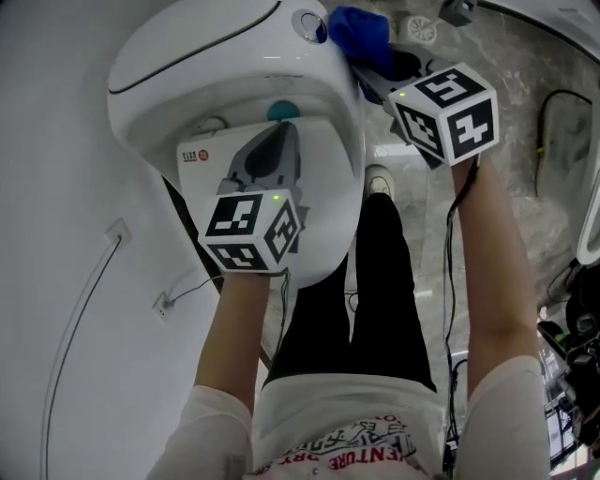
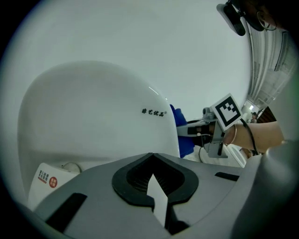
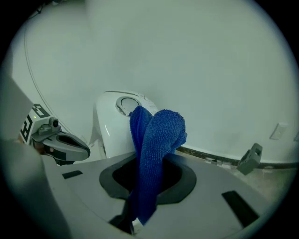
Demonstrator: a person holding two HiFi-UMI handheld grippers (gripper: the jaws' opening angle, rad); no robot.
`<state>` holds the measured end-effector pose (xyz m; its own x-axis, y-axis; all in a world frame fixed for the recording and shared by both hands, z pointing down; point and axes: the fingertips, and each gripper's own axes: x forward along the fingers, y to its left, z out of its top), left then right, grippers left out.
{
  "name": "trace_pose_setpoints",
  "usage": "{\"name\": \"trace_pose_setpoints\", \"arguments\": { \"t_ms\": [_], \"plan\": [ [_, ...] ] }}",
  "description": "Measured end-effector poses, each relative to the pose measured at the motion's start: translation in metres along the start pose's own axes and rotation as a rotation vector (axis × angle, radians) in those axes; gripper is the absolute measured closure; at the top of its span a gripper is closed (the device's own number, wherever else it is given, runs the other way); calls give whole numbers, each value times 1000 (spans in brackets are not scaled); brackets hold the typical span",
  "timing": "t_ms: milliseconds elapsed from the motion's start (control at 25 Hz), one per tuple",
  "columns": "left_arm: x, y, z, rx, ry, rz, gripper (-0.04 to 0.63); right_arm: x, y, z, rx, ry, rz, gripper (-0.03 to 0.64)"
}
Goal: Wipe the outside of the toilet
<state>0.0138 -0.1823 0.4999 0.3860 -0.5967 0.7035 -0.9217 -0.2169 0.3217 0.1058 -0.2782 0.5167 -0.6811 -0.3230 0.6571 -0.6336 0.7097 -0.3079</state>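
The white toilet [image 1: 216, 66] fills the upper left of the head view, with a round flush button [image 1: 307, 25] on its top. My right gripper [image 1: 380, 70] is shut on a blue cloth [image 1: 359, 33], which presses against the toilet's right side just beside the button. In the right gripper view the cloth [image 3: 156, 140] hangs bunched out of the jaws of the right gripper [image 3: 140, 205], in front of the toilet [image 3: 112, 126]. My left gripper [image 1: 279, 136] hovers over the toilet lid, jaws together and holding nothing. The left gripper view shows the left gripper [image 2: 154, 189] facing the white shell [image 2: 93, 116].
A white wall lies on the left, with a cable and a small socket [image 1: 164, 303]. The person's black-trousered legs [image 1: 375, 281] and a shoe [image 1: 378, 178] stand beside the bowl. Cables [image 1: 553, 122] and dark gear [image 1: 572, 328] lie on the marble floor at right.
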Motion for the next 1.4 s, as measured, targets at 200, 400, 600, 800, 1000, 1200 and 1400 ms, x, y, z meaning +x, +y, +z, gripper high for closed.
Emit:
{"name": "trace_pose_setpoints", "arguments": {
  "t_ms": [200, 400, 600, 800, 1000, 1200, 1400],
  "plan": [
    [-5, -13, -17, 78, 22, -87, 589, 0, 8, -39, 111, -35, -42, 541],
    [-2, -24, -46, 144, 60, -131, 589, 5, 19, -103, 180, 46, -61, 541],
    [-6, -38, -69, 170, 66, -140, 589, 5, 50, -181, 186, 159, -52, 541],
    [-14, -58, -92, 194, 82, -159, 589, -3, 71, -223, 222, 142, -33, 541],
    [-23, -72, -114, 189, 62, -136, 590, -11, 85, -246, 241, 134, -37, 541],
    [-46, -92, -144, 158, 40, -127, 589, -23, 115, -273, 227, 151, -22, 541],
    [-83, -98, -184, 139, 16, -110, 589, -32, 144, -293, 149, 182, 2, 541]
  ]
}}
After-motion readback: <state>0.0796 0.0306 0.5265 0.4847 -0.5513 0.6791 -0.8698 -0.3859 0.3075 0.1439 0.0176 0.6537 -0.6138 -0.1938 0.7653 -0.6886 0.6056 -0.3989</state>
